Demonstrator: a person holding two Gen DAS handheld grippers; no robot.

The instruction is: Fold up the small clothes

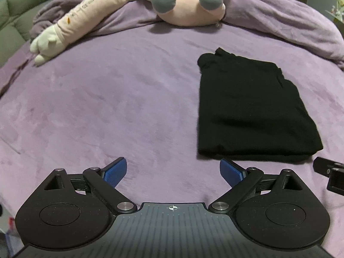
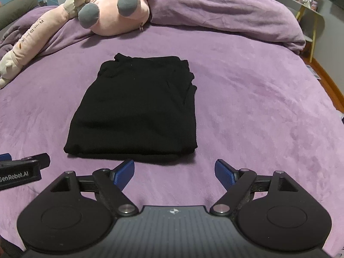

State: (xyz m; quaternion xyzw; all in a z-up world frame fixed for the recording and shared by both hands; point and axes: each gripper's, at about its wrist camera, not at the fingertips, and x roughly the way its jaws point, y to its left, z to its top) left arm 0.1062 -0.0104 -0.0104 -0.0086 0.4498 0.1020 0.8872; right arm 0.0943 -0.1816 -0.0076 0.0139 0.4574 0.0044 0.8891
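Observation:
A black garment (image 1: pixel 249 109) lies folded into a neat rectangle on the purple bed cover (image 1: pixel 120 99); it also shows in the right wrist view (image 2: pixel 139 111). My left gripper (image 1: pixel 173 168) is open and empty, hovering over the cover just left of the garment's near edge. My right gripper (image 2: pixel 174 168) is open and empty, just in front of the garment's near right corner. The right gripper's body shows at the left wrist view's right edge (image 1: pixel 329 172). The left gripper's body shows at the right wrist view's left edge (image 2: pixel 21 169).
A long pink plush toy (image 1: pixel 86 19) and a round pink plush with grey feet (image 1: pixel 189 2) lie at the head of the bed. A bunched purple duvet (image 2: pixel 225 10) lies at the back right. A yellow side table (image 2: pixel 309 13) stands past the bed's right edge.

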